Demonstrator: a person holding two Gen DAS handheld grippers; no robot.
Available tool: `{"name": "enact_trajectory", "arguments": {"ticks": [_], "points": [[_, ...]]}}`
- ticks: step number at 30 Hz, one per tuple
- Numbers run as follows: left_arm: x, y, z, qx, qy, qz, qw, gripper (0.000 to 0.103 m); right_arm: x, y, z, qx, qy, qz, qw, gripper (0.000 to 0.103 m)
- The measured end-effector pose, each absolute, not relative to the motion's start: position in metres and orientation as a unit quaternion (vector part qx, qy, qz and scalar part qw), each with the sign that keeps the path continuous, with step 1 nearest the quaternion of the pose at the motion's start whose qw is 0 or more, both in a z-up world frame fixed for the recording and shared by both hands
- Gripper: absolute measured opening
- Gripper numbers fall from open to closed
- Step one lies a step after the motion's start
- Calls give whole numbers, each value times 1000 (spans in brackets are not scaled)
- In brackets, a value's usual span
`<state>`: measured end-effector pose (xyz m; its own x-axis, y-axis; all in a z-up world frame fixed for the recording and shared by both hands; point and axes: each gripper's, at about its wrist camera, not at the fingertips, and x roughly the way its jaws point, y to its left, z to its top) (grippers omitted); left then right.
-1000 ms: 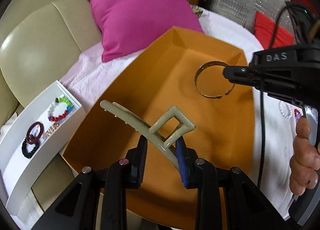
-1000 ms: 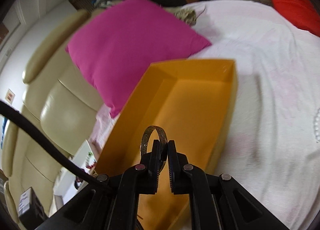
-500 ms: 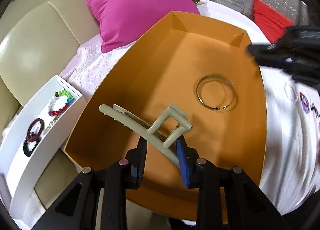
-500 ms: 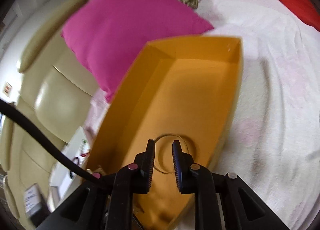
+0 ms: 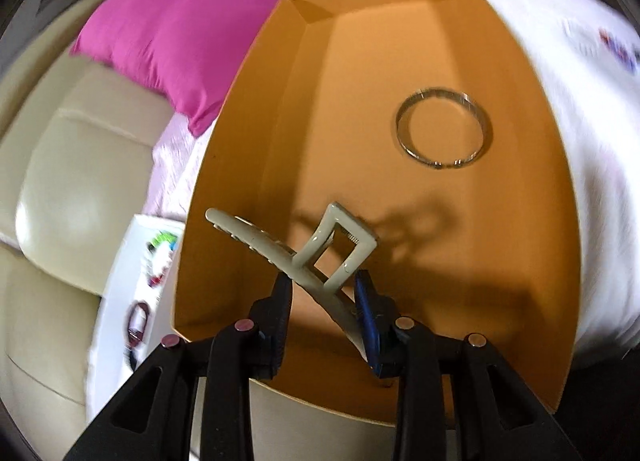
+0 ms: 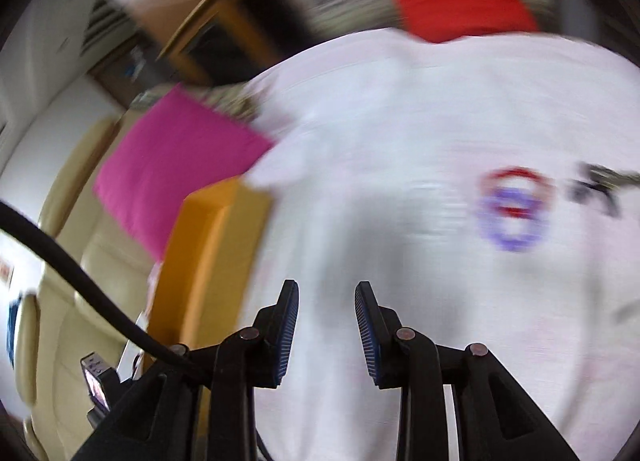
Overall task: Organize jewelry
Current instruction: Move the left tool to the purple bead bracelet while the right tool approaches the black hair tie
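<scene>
A: Holding anything, that left gripper (image 5: 322, 293)?

B: Yes, it pinches a pale grey-green hair claw clip (image 5: 296, 251) between its two fingers, above the near end of the orange box (image 5: 248, 165). The clip's long toothed arm reaches out past the box's left wall.

A: What lies inside the box?

B: A thin metal bangle (image 5: 442, 127), flat on the floor, toward the right wall and the far half, well apart from the clip.

A: And the right gripper (image 6: 327, 311)?

B: Its jaws stand parted with nothing between them, over the white sheet of the bed (image 6: 400, 141). The view is blurred. A red and purple beaded bracelet (image 6: 512, 209) lies on the sheet to the right; the box is at its left.

A: Beyond the box?

B: A pink pillow (image 5: 192, 29) at its far left corner, and a white tray (image 5: 120, 261) with small bright pieces beside its near left corner.
</scene>
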<state>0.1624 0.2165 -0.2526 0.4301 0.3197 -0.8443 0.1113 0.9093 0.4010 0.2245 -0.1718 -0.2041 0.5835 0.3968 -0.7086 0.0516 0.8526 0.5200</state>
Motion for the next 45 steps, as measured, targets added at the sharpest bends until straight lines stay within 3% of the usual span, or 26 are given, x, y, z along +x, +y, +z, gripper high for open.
{"name": "enact_trajectory", "arguments": {"ticks": [8, 10, 12, 22, 31, 37, 45], "points": [[163, 208, -238, 226, 540, 45, 809, 37, 185, -330, -221, 380, 404, -10, 832, 34], [157, 195, -224, 236, 519, 45, 821, 52, 182, -350, -223, 393, 395, -17, 830, 34], [153, 181, -206, 253, 494, 53, 830, 59, 179, -363, -227, 400, 393, -19, 827, 34], [177, 66, -130, 175, 399, -43, 899, 63, 167, -390, -230, 441, 373, 5, 816, 34], [238, -49, -160, -4, 353, -162, 922, 63, 156, -412, -239, 461, 368, 10, 808, 39], [268, -90, -204, -5, 374, -214, 902, 63, 166, -414, -249, 476, 372, 22, 797, 39], [294, -121, -221, 42, 398, -264, 877, 63, 192, -396, -259, 487, 385, 41, 783, 39]]}}
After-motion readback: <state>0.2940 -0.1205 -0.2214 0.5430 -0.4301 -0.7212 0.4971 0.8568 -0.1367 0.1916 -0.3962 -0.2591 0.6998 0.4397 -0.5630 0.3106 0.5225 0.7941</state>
